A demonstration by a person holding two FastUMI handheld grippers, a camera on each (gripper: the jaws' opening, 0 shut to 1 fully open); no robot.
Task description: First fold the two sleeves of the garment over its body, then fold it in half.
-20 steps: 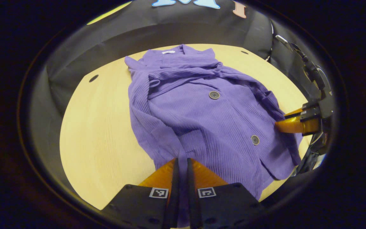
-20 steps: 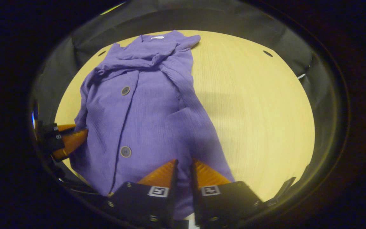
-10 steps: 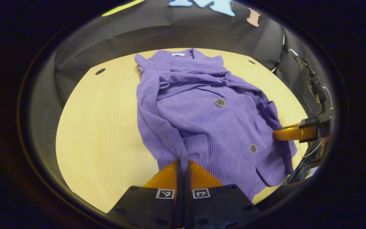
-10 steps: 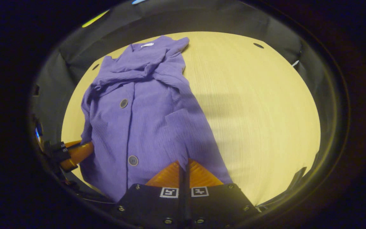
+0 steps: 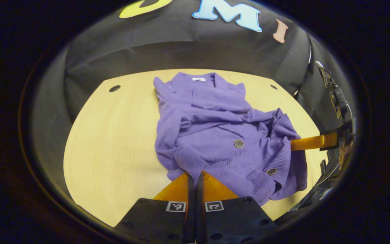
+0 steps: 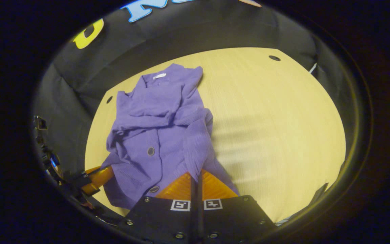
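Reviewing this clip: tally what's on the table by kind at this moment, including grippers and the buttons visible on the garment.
Purple cardigan: 1
Buttons showing on it: 2
Grippers, left gripper and right gripper, each with jaws closed on the cardigan's hem: 2
Wooden table: 1
Holes in the tabletop: 2
Total: 8

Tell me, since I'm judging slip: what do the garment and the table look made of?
Garment: seemingly a soft ribbed knit, matte, judging by fine ridges and limp bunching. Table: looks like pale wood or laminate, smooth with faint straight grain lines; which one is unclear.
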